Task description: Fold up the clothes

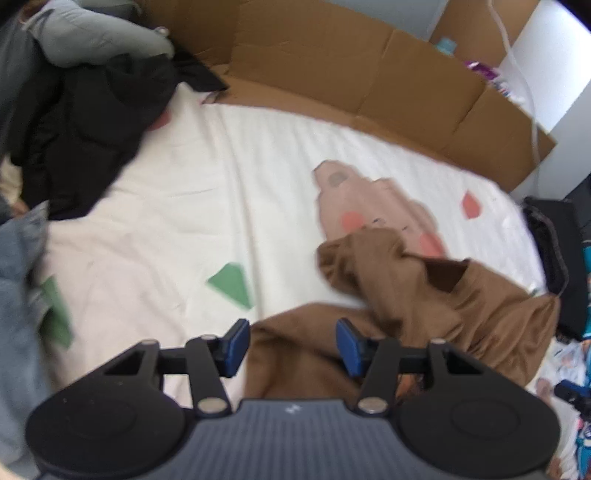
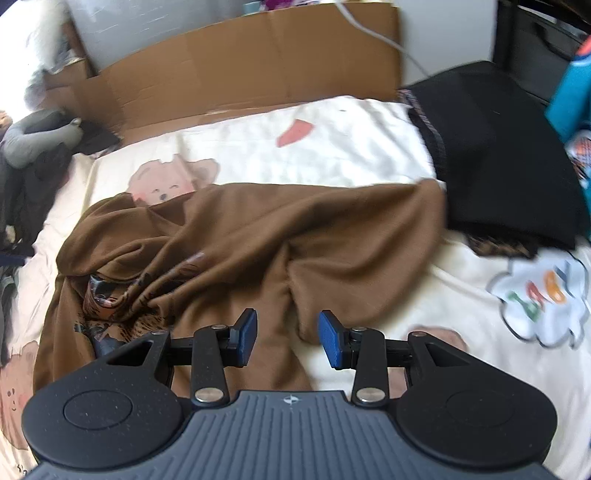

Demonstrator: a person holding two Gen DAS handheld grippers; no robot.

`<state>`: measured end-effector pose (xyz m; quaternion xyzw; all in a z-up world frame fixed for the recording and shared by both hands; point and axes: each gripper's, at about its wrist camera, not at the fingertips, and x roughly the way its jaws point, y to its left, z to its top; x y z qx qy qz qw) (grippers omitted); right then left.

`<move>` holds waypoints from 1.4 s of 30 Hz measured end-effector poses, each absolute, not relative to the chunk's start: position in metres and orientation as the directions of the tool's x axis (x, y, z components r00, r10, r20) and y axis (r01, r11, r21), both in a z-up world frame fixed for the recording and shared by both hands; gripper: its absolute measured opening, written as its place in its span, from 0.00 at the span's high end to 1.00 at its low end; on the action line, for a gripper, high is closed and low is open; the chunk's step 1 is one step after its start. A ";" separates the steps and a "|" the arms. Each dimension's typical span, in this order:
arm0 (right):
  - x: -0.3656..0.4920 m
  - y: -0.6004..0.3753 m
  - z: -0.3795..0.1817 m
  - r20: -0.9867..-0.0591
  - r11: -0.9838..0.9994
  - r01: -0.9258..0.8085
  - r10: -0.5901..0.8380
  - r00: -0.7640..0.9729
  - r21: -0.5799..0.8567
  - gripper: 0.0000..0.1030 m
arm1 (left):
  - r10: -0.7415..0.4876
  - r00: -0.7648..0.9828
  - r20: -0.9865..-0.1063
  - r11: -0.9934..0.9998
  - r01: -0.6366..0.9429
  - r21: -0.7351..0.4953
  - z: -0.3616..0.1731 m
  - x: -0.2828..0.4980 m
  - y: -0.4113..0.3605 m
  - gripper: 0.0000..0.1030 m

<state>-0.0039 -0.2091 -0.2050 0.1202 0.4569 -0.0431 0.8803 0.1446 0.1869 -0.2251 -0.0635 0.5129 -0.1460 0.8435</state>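
A brown garment (image 2: 258, 236) lies crumpled on a bed covered with a cream sheet (image 2: 332, 155) that carries printed bears and coloured shapes. In the right wrist view the garment spreads across the middle of the bed, with many folds, and a dark printed picture shows on the part that is turned up at its left side. Its right corner reaches a black folded cloth (image 2: 498, 166) that lies at the right edge of the bed.

The right tongs (image 2: 288, 338) are wide open and hold nothing. The blue pads (image 2: 245, 338) stand apart, above the near edge of the garment and the sheet beside it.

The left tongs (image 1: 293, 347) are also wide open and empty. They hang above the near part of the brown garment (image 1: 424, 295), which in this view lies toward the right side of the bed.

At the far left there is a pile of dark clothes (image 1: 85, 122) with a grey piece (image 1: 92, 33) on top. Blue denim (image 1: 18, 277) shows at the left border. A brown cardboard (image 1: 332, 66) stands along the far side of the bed.
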 end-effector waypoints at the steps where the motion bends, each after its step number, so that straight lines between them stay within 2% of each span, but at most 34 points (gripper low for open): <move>1: -0.001 -0.206 -0.206 -0.812 0.968 0.178 0.042 0.583 0.178 0.57 | -0.333 0.441 -0.834 0.942 0.202 -0.269 -0.226 0.144 0.185 0.48; 6: 0.010 -0.191 -0.213 -0.806 0.972 0.125 0.089 0.585 0.198 0.57 | -0.314 0.451 -0.836 0.933 0.311 -0.182 -0.243 0.140 0.175 0.48; 9: 0.015 -0.185 -0.213 -0.809 0.975 0.096 0.112 0.576 0.203 0.57 | -0.297 0.448 -0.844 0.939 0.298 -0.172 -0.260 0.139 0.181 0.47; 13: 0.025 -0.176 -0.209 -0.808 0.980 0.050 0.131 0.574 0.194 0.57 | -0.281 0.447 -0.849 0.947 0.275 -0.169 -0.283 0.142 0.188 0.40; 17: 0.039 -0.164 -0.203 -0.800 0.979 0.018 0.155 0.580 0.203 0.57 | -0.267 0.425 -0.865 0.947 0.281 -0.155 -0.301 0.147 0.186 0.39; 18: 0.043 -0.161 -0.202 -0.797 0.978 0.014 0.162 0.582 0.209 0.57 | -0.277 0.416 -0.866 0.946 0.274 -0.171 -0.305 0.148 0.187 0.40; 20: 0.052 -0.153 -0.202 -0.796 0.975 0.012 0.174 0.580 0.222 0.57 | -0.318 0.393 -0.863 0.939 0.257 -0.229 -0.310 0.149 0.190 0.56; 22: 0.061 -0.144 -0.201 -0.790 0.971 0.005 0.193 0.582 0.241 0.57 | -0.339 0.392 -0.855 0.933 0.258 -0.252 -0.309 0.146 0.191 0.83; 23: 0.066 -0.139 -0.200 -0.786 0.968 0.000 0.204 0.583 0.251 0.57 | -0.345 0.392 -0.853 0.931 0.260 -0.257 -0.307 0.143 0.192 0.92; 24: 0.072 -0.133 -0.199 -0.782 0.966 -0.008 0.216 0.584 0.260 0.57 | -0.357 0.388 -0.849 0.927 0.260 -0.271 -0.305 0.140 0.193 0.96; 33: 0.117 -0.072 -0.193 -0.759 0.940 -0.077 0.316 0.569 0.333 0.57 | -0.519 0.364 -0.773 0.849 0.325 -0.417 -0.262 0.082 0.194 0.97; 42: 0.146 -0.007 -0.220 -0.815 0.942 -0.109 0.329 0.477 0.317 0.57 | -0.547 0.279 -0.789 0.820 0.369 -0.438 -0.252 0.030 0.193 0.97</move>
